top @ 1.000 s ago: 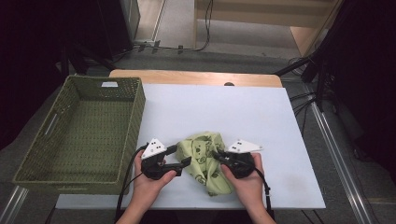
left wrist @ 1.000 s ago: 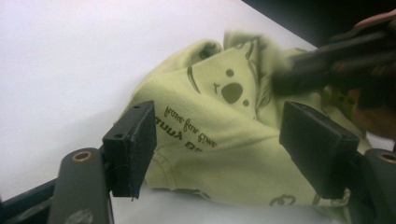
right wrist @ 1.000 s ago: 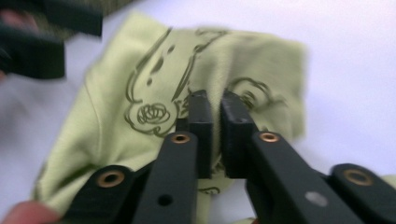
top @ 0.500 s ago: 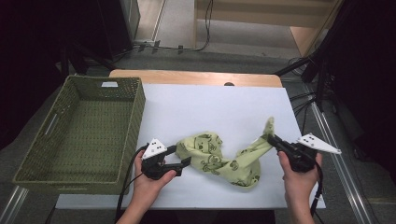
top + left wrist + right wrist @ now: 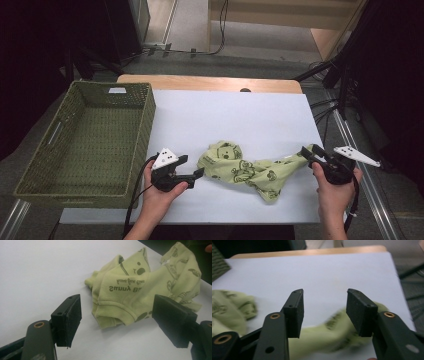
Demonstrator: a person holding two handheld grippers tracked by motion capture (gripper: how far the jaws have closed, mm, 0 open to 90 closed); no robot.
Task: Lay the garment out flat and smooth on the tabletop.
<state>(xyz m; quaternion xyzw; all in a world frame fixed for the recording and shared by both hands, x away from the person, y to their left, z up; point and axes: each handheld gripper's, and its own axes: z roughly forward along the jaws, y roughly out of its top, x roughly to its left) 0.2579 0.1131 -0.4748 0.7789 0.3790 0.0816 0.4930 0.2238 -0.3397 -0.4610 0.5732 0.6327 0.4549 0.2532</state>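
Right claw [image 5: 306,152] just opening, cloth [image 5: 250,170] seemingly loose | left claw [image 5: 200,173] open, empty | basket [image 5: 145,125] empty

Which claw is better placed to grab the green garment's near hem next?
Left. The left claw stands open with the garment hem right in front of its pads. The right claw, whose pads have just opened, sits at the stretched-out far end.
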